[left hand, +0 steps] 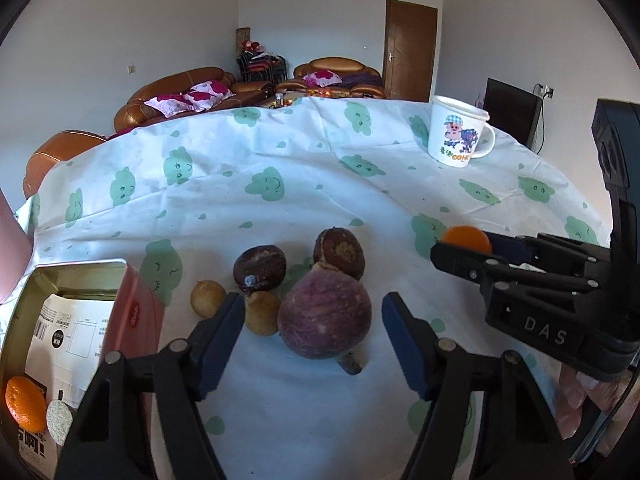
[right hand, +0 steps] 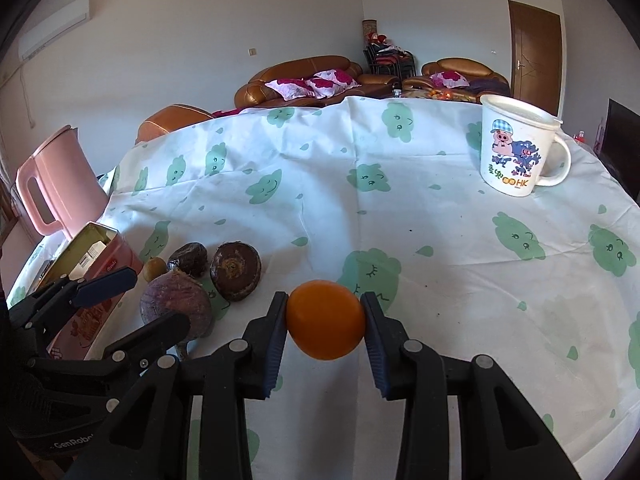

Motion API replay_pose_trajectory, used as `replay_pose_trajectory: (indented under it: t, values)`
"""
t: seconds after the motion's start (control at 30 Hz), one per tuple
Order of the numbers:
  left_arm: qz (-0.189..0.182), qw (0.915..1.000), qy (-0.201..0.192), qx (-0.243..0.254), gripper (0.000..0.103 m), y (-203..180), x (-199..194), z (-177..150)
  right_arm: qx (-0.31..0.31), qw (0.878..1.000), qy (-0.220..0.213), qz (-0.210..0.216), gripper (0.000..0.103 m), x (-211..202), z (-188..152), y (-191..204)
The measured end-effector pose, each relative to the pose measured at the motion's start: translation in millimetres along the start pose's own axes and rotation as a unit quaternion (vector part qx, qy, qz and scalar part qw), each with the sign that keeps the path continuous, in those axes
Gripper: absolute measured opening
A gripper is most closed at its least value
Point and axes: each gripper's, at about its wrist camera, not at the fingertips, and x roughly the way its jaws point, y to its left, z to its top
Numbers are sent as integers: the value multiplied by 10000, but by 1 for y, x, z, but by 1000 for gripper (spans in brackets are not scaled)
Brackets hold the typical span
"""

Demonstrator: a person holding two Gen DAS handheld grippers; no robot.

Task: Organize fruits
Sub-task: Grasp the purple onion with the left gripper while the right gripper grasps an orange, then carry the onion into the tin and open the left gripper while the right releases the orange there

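My right hand-held gripper (right hand: 325, 320) is clamped on an orange (right hand: 326, 314), pads pressing both its sides, just above the worktop (right hand: 460, 280). My left hand-held gripper (left hand: 312, 320) is spread wide around the purple fruit (left hand: 324, 314), not touching it. Behind the purple fruit lie two dark brown fruits (left hand: 260, 266), with two small tan ones (left hand: 208, 297) left of it. Farther left, the pink tin (left hand: 132, 320) holds another orange (left hand: 24, 403).
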Motion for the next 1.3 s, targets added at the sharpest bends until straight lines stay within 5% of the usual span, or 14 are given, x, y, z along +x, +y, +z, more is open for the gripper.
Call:
replay_pose_trajectory:
  t: [0.2, 1.3]
  values:
    - [-63, 9999, 15, 111, 52, -6, 4, 3, -35, 10000, -46, 65, 38, -2, -1, -1]
    - [68, 9909, -1346, -46, 52, 3, -47, -5, -311, 9902, -1219, 604, 38, -46, -9, 7]
